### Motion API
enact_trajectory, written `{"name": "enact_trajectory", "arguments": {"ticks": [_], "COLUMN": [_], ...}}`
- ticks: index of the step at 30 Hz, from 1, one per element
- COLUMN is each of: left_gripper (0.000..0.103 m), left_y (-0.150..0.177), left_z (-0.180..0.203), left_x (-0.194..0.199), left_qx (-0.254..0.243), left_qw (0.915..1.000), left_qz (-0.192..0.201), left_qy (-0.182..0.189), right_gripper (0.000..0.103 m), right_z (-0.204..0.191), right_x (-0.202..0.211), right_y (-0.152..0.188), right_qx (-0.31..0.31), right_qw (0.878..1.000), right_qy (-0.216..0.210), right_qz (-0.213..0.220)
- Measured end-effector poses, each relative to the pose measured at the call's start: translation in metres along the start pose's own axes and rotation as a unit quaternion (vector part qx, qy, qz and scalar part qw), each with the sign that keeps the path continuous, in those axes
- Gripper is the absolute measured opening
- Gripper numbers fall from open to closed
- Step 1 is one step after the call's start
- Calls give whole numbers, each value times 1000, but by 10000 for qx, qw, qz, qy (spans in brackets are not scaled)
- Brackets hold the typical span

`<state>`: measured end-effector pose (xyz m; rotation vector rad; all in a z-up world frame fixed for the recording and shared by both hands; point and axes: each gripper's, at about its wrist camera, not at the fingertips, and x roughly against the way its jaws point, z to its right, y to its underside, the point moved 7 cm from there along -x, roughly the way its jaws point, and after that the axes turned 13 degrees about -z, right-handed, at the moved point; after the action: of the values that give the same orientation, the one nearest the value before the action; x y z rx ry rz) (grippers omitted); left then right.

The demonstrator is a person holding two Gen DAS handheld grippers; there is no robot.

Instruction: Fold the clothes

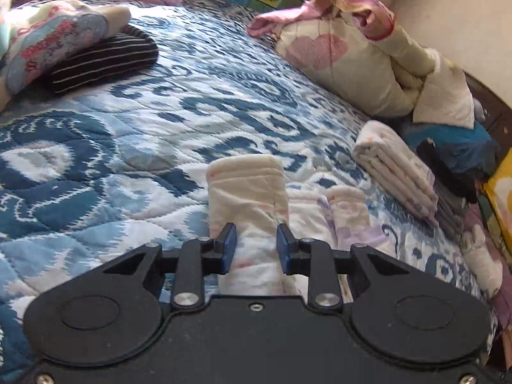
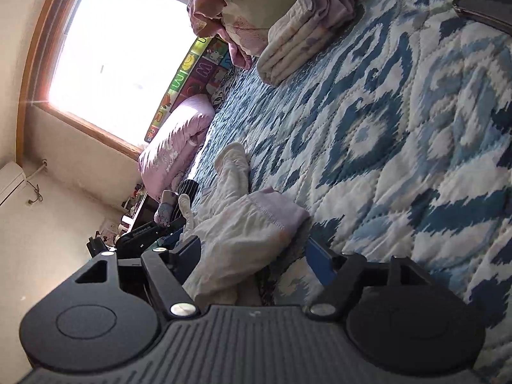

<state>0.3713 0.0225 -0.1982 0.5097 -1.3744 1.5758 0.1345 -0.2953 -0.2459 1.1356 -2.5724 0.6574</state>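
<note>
Centrally in the left wrist view, the left gripper (image 1: 256,243) has its fingers clamped on a pale folded garment (image 1: 248,192) over the bed (image 1: 128,147). Next, the right wrist view: the right gripper (image 2: 252,252) fingers stand apart around the garment's lilac hem, lower centre.

A lived-in home bedroom: a bed under a blue-and-white patterned quilted bedspread (image 1: 166,102), folded lilac and floral cream duvets (image 1: 352,60) piled along it, a wood-framed sunlit window (image 2: 118,48), and a colourful alphabet play mat (image 2: 192,76).
</note>
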Motion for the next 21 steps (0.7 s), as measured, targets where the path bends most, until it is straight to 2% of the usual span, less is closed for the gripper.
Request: {"name": "enact_trajectory", "arguments": {"ticks": [1,4,7,13,16,18,20,21], "left_gripper": [25,26,26,26,26,26,26,26], "left_y": [2,4,2,-29,-42,-37,-29,-30], "left_z": [5,1,3,-7,-14,-2,14,15], "left_x": [-5,-7,1,13,-4,-30,-47,-48], "left_qx": [-277,-228,-404,-236,-17,-329,-1035,-1050], "left_qw": [9995,9996,9990,9989,9996,9988,9919,9913], "left_qz": [-81,-89,-55,248,112,-348,-505,-536], "left_qy": [-162,-109,-196,-308,-250,-111,-542,-589], "right_gripper": [73,73,72,67,67,67,67,67], "right_z": [2,3,2,1,1,1,1,1], "right_x": [-3,-11,-18,-25,-26,-27,-28,-28], "right_y": [-1,0,-1,0,1,2,2,1], "right_qx": [-60,21,15,144,243,276,287,297], "right_qw": [10000,9999,9996,9997,9996,9995,9994,9993], "right_qy": [-65,-130,-255,-165,-145,-164,-198,-215], "right_qz": [-29,-98,-106,-65,-69,-63,-51,-49]}}
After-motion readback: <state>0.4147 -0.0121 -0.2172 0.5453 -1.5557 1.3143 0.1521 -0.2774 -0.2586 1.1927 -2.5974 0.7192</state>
